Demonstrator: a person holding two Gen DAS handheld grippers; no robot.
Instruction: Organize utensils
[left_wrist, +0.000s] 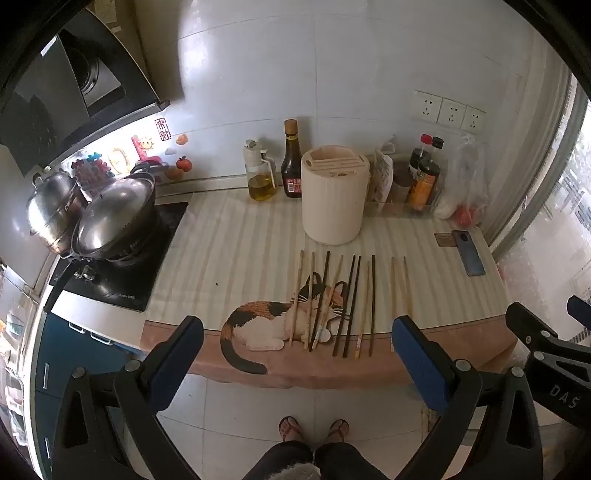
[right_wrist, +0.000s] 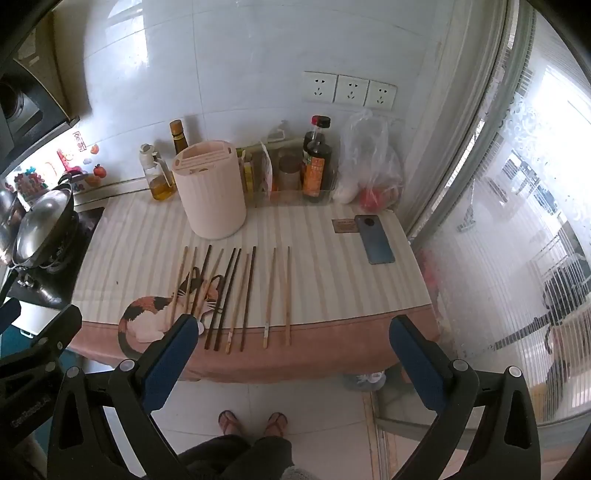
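Several chopsticks (left_wrist: 334, 302), some dark and some light wood, lie side by side on the striped counter mat (left_wrist: 229, 251), pointing away from me; they also show in the right wrist view (right_wrist: 236, 295). A cream cylindrical utensil holder (left_wrist: 334, 194) with slots on top stands behind them, also in the right wrist view (right_wrist: 210, 192). My left gripper (left_wrist: 297, 343) is open and empty, held in front of the counter's near edge. My right gripper (right_wrist: 293, 341) is open and empty, also short of the edge.
An oil bottle (left_wrist: 260, 173), sauce bottles (left_wrist: 291, 162) and a plastic bag (right_wrist: 369, 166) line the back wall. A phone (right_wrist: 375, 240) lies at the right. A lidded wok (left_wrist: 114, 218) and steel pot (left_wrist: 53, 210) sit on the stove at left. A window is on the right.
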